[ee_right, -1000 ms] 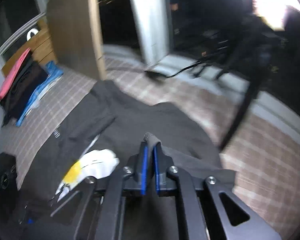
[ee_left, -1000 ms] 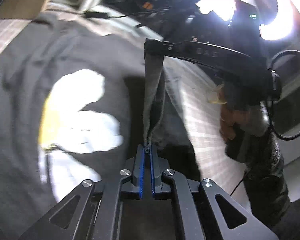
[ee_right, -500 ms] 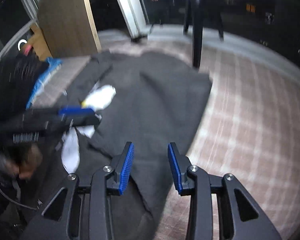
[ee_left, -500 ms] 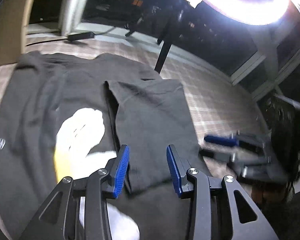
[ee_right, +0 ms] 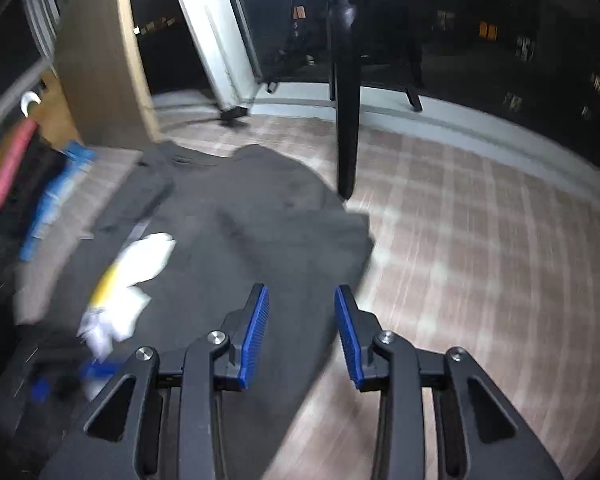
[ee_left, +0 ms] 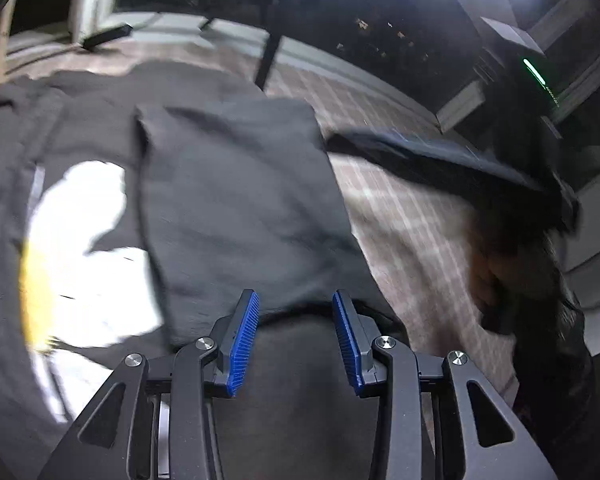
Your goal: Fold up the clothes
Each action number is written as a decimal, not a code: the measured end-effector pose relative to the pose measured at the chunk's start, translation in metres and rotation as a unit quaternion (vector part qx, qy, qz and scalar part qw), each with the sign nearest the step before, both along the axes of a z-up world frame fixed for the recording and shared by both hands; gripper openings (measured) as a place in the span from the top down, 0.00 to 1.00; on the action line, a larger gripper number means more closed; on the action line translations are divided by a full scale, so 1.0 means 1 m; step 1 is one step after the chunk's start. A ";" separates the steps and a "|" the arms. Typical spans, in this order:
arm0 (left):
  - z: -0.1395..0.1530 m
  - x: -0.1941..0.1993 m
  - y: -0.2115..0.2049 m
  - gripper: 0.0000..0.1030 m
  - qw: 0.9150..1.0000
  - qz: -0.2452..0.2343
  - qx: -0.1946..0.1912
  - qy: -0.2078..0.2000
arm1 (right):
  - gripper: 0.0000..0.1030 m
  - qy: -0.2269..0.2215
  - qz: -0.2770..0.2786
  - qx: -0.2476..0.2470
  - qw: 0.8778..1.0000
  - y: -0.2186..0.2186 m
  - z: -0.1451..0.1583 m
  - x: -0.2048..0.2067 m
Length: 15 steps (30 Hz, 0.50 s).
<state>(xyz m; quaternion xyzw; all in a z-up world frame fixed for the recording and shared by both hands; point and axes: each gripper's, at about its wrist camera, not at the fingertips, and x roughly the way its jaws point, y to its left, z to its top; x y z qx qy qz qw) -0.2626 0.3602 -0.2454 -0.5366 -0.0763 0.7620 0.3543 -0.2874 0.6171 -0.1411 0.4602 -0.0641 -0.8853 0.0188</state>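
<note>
Left gripper [ee_left: 294,334]: jaws stand apart, released, blue pads clear of the cloth, nothing between them. It hangs over the near hem of the dark grey T-shirt [ee_left: 228,200]. Directly ahead of it lies a folded-over panel [ee_left: 240,184] of the shirt, its left edge a straight crease running away from the gripper, its far edge square, its right edge ending at bare checked bedcover [ee_left: 404,232]. To the left of the crease the white and yellow print [ee_left: 80,248] is exposed.

Right gripper [ee_right: 302,334]: jaws likewise apart and empty. It sits above the shirt's right-hand border; the left pad is over cloth, the right pad over bedcover. In the left wrist view this gripper shows as a blurred dark bar [ee_left: 440,160] to the right of the shirt, held by a hand [ee_left: 496,272].

Open room: the checked bedcover to the right of the shirt is bare up to a pale ledge [ee_right: 460,116]. A black pole [ee_right: 346,120] stands just beyond the shirt's far right corner. At far left, stacked clothes [ee_right: 40,184] in pink, black and blue lie beside a wooden panel [ee_right: 100,64], apart from the shirt.
</note>
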 end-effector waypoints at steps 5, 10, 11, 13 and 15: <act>-0.006 0.007 0.023 0.64 1.000 -0.016 0.017 0.004 | 0.68 -0.007 -0.045 0.007 0.999 0.029 -0.028 -0.025; 0.004 0.016 0.012 0.64 1.000 -0.016 0.008 0.010 | 0.68 0.018 -0.081 -0.013 0.996 0.041 -0.010 -0.008; 0.009 0.020 0.005 0.64 1.000 -0.012 0.010 0.015 | 0.68 0.022 -0.077 -0.021 0.997 0.041 -0.003 0.001; 0.021 0.029 -0.011 0.64 1.000 -0.009 0.008 0.024 | 0.67 0.030 -0.070 -0.036 0.996 0.042 0.010 0.019; 0.032 0.041 -0.032 0.64 0.999 -0.002 0.002 0.032 | 0.66 0.040 -0.064 -0.058 0.995 0.044 0.027 0.047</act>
